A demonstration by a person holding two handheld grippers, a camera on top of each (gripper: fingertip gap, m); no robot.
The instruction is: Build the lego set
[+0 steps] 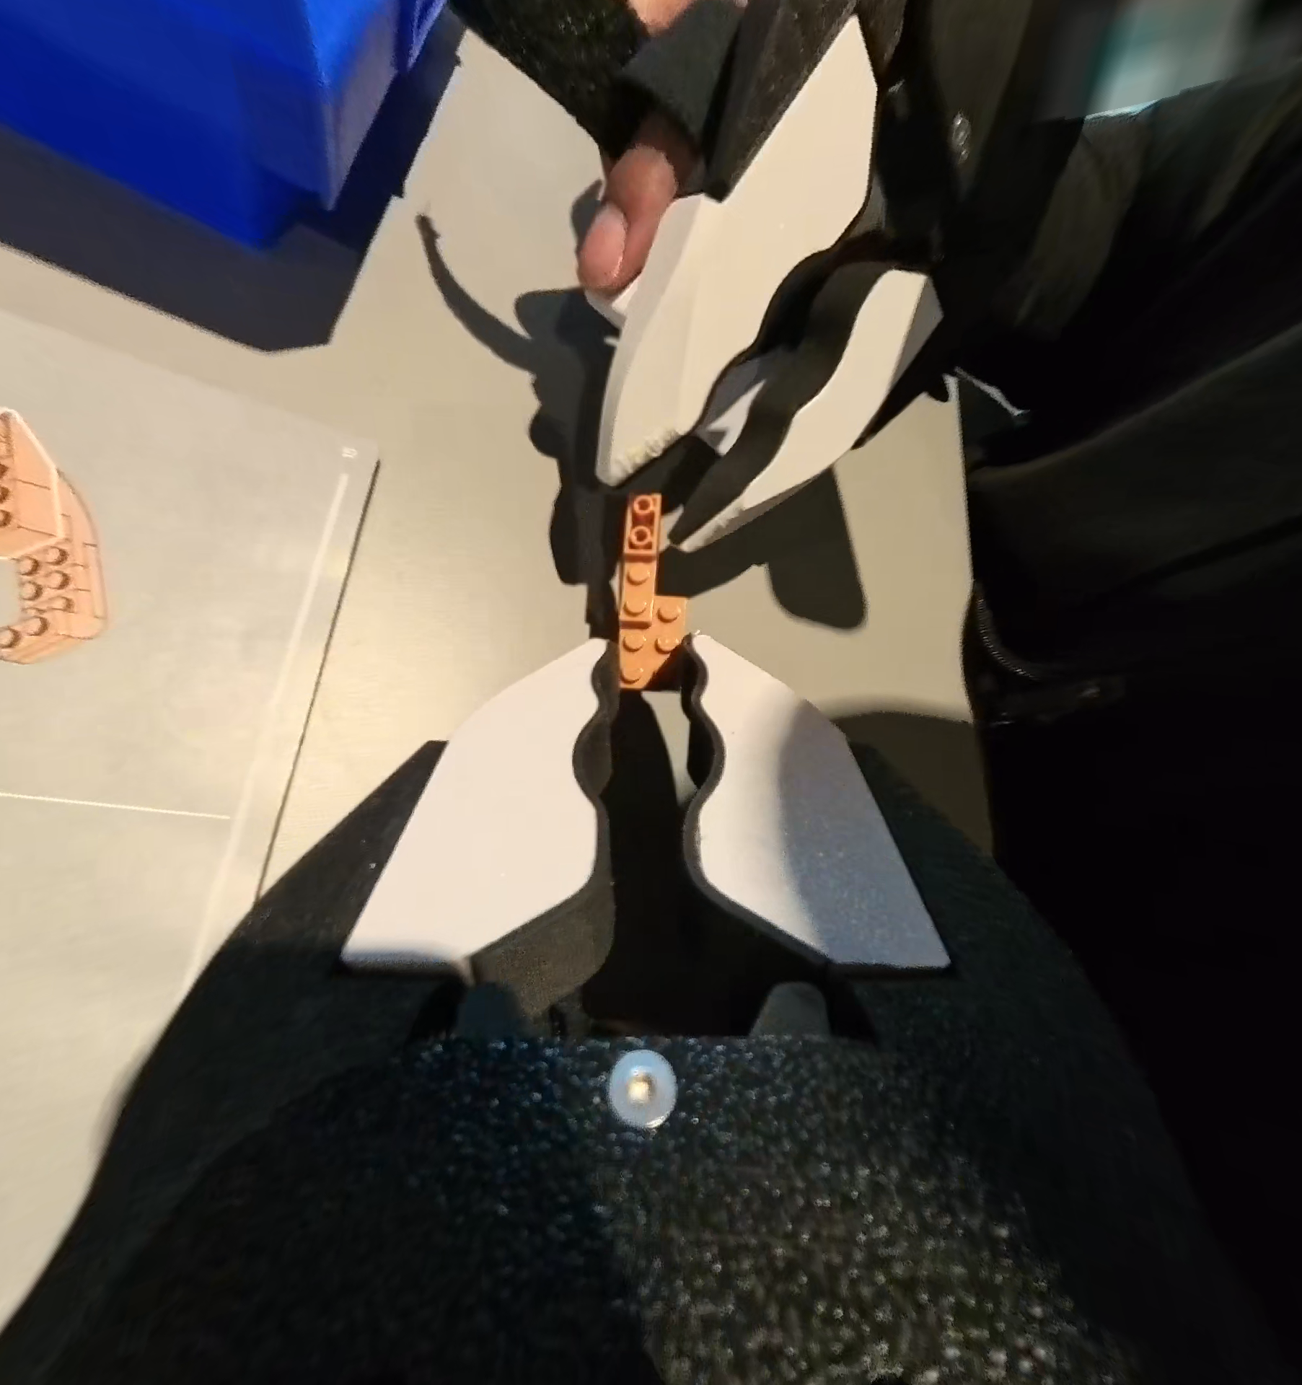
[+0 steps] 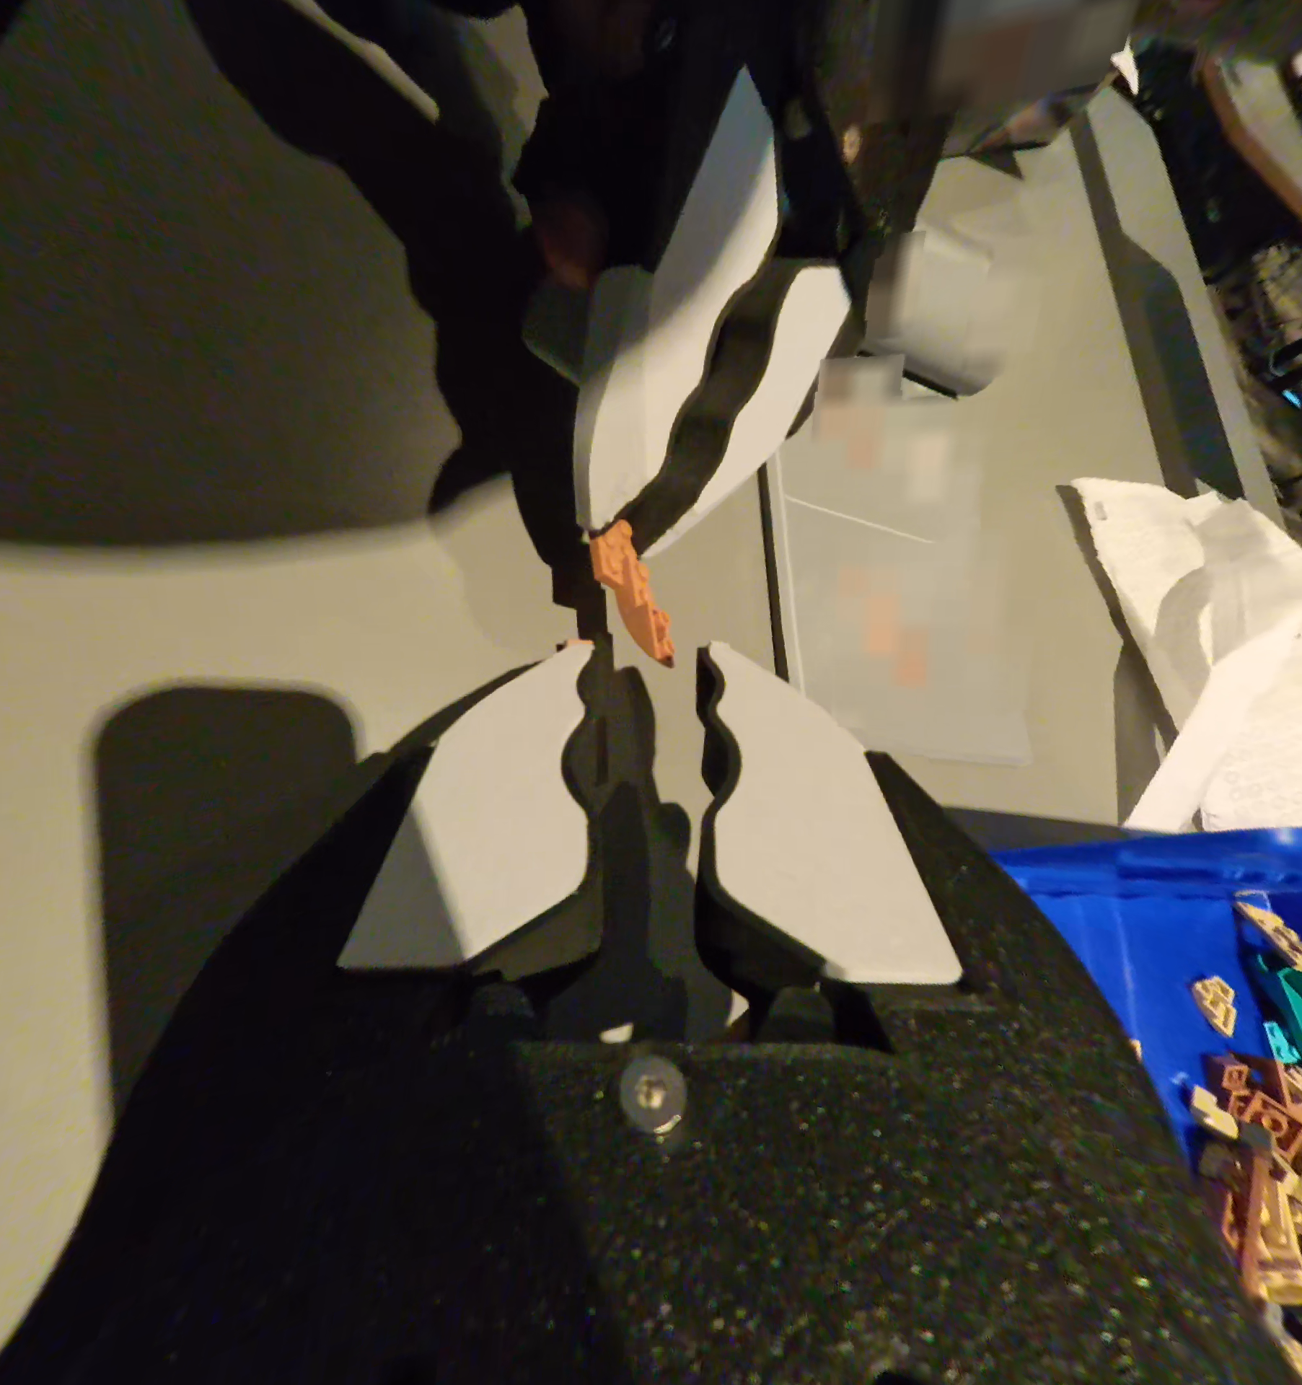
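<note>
Your left tongs (image 1: 651, 667) are clamped on the near end of the orange lego piece (image 1: 646, 599), a short stack of studded plates that sticks straight out from the tips toward the middle of the frame. Holding it by one end leaves the studded top and the far end free, which looks like the reason for this grip: the other tool can get at the exposed part.

Your right tongs (image 1: 663, 517) come down from the upper right of the left wrist view, and their tips sit at the far end of that same piece. In the right wrist view the right tongs (image 2: 644, 659) stand apart, with a clear gap between the white fingers (image 2: 782, 824) and nothing between them; the orange piece (image 2: 629, 592) hangs just beyond the tips, pinched by the left tongs (image 2: 609, 533) above centre. So the right side is only lined up, not gripping, probably to press or steady the plates.

The piece is held in the air above the grey worktop (image 1: 438, 599), not resting on it. At the left of the left wrist view lies the instruction sheet (image 1: 145, 637) with a pictured build, kept in sight for reference. The blue bin (image 2: 1127, 922) of loose bricks (image 2: 1262, 1109) sits at the lower right of the right wrist view, near the right tongs for the next pick. A white paper bag (image 2: 1232, 637) lies beyond it.
</note>
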